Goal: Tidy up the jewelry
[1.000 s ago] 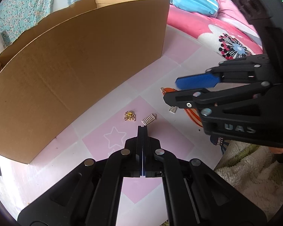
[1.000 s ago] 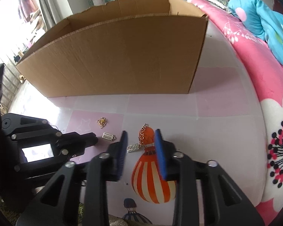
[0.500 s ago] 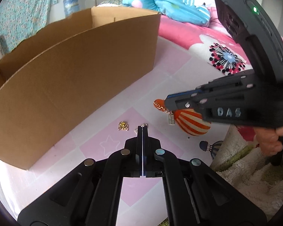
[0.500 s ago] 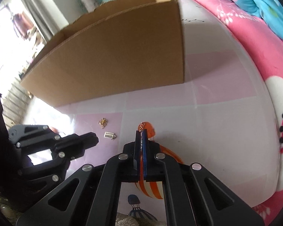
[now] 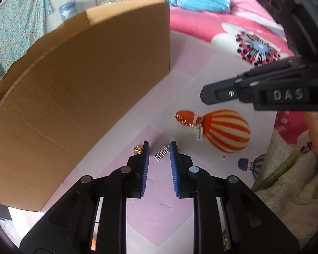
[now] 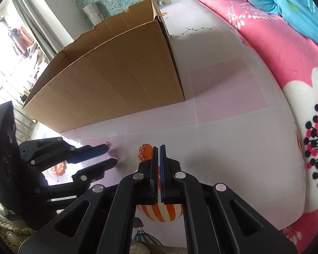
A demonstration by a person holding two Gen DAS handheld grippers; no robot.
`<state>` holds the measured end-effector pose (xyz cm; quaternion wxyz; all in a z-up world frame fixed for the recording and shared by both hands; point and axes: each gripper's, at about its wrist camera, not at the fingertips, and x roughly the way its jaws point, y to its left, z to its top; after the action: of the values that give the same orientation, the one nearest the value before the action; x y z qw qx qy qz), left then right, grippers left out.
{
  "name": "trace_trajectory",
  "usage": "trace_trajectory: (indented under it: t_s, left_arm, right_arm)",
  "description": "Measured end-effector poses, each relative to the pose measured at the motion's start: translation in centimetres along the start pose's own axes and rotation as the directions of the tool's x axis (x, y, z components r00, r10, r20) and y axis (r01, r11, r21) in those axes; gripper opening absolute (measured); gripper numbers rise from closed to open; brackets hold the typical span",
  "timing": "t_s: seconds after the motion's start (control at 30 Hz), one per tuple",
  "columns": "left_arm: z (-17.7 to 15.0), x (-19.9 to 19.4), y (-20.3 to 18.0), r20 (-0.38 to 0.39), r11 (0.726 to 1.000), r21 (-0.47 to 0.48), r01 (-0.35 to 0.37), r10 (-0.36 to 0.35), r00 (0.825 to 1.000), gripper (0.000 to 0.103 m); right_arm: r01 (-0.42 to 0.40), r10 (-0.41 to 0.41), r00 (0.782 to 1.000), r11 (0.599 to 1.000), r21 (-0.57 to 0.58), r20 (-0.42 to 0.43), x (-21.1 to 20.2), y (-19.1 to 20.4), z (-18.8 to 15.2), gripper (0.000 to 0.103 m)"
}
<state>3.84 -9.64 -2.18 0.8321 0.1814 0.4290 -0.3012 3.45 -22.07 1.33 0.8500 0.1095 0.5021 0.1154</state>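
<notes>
nothing looks sorted yet: silver charm (image 5: 160,152), gold piece (image 5: 137,149) and chain (image 5: 187,120) lie on the mat (image 5: 201,80) beside the box (image 5: 74,84). left tongs (image 5: 158,150) are opening around the charm without touching it; right tongs (image 6: 159,150) are clenched, empty.

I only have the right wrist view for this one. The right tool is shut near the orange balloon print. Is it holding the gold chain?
Observer: No. The left wrist view shows the right tool apart from the chain, which lies on the mat.
Operator: Is anything attached to the chain?
Observer: A silver ladder-like charm hangs at its end, lying on the striped balloon print.
Operator: And the left tool?
Observer: Its jaws are opening. A silver comb-shaped piece lies on the mat between them.
</notes>
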Motion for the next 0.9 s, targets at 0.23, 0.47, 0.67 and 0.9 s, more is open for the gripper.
trace_trajectory:
  t_s: [0.23,0.47,0.67,0.9]
  left_arm:
    - [0.0,0.0,-0.1,-0.027,0.999,-0.024,0.038,-0.038,0.999,0.017]
    - [-0.1,0.0,-0.9,-0.023,0.999,0.002,0.038,-0.038,0.999,0.004]
    - [-0.2,0.0,-1.0,-0.014,0.999,-0.006,0.034,-0.034,0.999,0.004]
    - [-0.6,-0.8,-0.5,0.003,0.999,-0.039,0.020,-0.020,1.000,0.004]
  right_arm:
    - [-0.008,0.008,1.000,1.000,0.005,-0.010,0.6,0.1,0.3,0.002]
    - [-0.021,0.021,1.000,1.000,0.004,-0.022,0.6,0.1,0.2,0.002]
    - [-0.025,0.025,0.999,1.000,0.019,-0.032,0.4,-0.2,0.1,0.002]
    - [-0.027,0.026,0.998,0.999,-0.016,-0.060,0.7,0.8,-0.2,0.003]
